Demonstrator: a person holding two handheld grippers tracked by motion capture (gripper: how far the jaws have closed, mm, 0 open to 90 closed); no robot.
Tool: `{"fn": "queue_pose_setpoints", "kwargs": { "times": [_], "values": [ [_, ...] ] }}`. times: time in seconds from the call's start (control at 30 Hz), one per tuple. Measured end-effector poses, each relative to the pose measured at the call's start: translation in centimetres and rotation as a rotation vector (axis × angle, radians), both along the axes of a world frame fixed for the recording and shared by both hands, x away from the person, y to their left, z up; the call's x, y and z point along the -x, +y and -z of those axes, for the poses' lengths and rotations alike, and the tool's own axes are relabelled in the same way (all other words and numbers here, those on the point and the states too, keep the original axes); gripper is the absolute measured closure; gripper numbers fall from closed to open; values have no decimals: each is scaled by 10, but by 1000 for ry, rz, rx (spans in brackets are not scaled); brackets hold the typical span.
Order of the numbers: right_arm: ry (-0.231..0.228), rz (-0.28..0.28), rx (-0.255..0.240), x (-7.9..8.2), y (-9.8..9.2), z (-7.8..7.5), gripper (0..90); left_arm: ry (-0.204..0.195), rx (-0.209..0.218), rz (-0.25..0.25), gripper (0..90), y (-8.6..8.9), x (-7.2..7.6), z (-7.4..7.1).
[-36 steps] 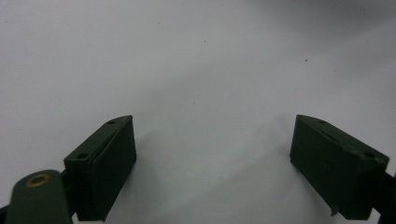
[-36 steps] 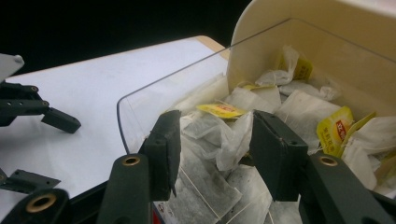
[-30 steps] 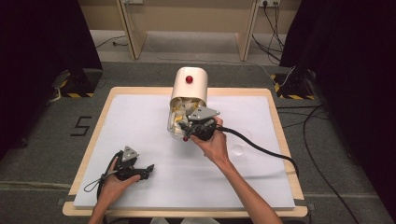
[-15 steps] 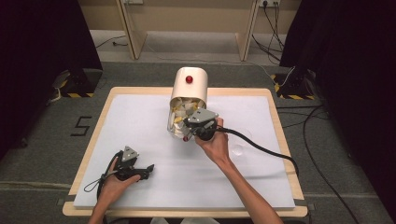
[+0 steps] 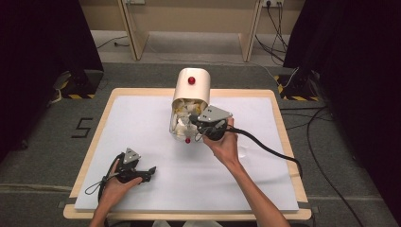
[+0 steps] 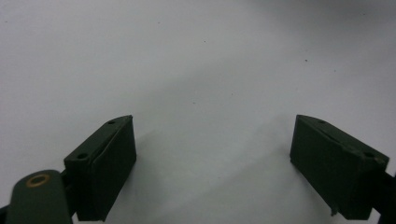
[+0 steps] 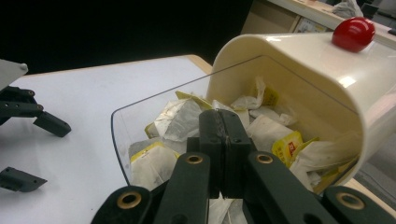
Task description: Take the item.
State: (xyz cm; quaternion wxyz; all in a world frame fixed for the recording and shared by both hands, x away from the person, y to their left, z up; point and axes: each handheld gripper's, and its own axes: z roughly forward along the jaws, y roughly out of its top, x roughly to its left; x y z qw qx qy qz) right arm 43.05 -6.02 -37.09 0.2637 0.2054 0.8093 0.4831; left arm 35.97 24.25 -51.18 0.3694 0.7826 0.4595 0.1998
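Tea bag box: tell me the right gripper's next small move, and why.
Probably ease the right gripper out of the box. Its jaws stand shut among the tea bags behind the clear flap; whether a bag is pinched I cannot tell, and a gentle pull would show.
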Motion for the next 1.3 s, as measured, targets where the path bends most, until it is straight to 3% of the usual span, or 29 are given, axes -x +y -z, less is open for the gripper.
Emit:
{"fn": "queue_pose_setpoints", "kwargs": {
  "times": [0.47,1.03,1.3],
  "values": [
    [-6,0,-59,5,-18,-11,898,0,1,0,137,0,0,0],
    [-40,77,-113,18,-73,-25,898,0,-1,2,137,0,0,0],
    [-44,117,-115,22,-97,-25,899,0,-1,1,137,0,0,0]
  ]
}}
